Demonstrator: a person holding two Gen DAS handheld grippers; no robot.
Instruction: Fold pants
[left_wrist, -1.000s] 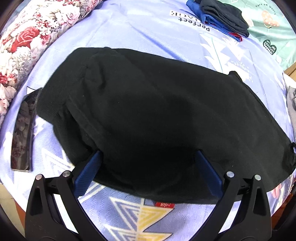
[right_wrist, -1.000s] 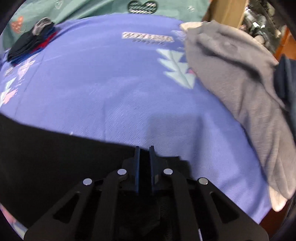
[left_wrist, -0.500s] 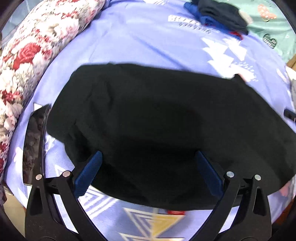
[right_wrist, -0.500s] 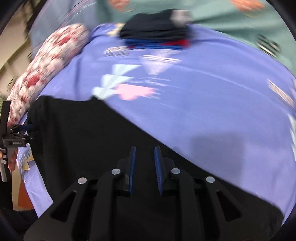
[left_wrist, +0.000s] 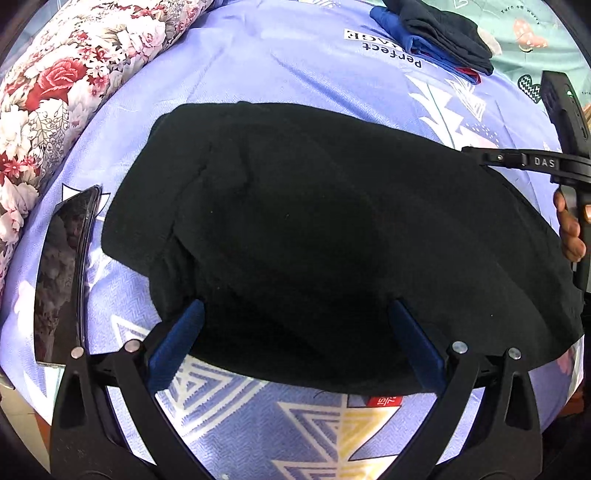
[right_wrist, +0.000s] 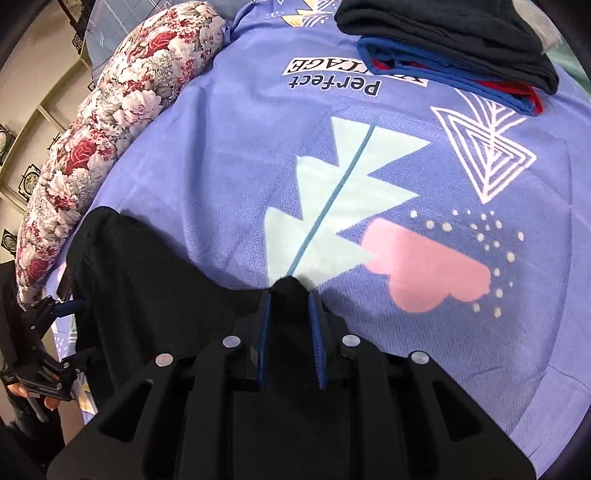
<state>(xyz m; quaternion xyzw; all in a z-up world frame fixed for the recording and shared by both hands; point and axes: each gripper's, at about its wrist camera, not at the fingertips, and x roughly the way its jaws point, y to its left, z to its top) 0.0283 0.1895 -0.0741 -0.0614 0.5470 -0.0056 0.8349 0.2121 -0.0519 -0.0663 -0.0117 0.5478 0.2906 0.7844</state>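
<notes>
1. Where it shows bare, bed sheet (left_wrist: 295, 74): lilac, printed triangles.
2. Pants (left_wrist: 314, 229): black, spread across the sheet.
3. Floral bolster (right_wrist: 110, 122): along the sheet's edge.
4. Clothes stack (right_wrist: 461, 48): far end.
5. Left gripper (left_wrist: 295, 332): jaws wide apart, over the pants' near edge.
6. Right gripper (right_wrist: 290, 325): jaws pinching a pants fold.

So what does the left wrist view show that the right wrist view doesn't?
Only the left wrist view shows the glossy black slab lying left of the black pants, and the left gripper open wide over their near edge. Only the right wrist view shows the right gripper pinching a corner of the pants between its blue pads, plus the pink print. Both show the folded clothes stack, the floral pillow and the purple sheet.
</notes>
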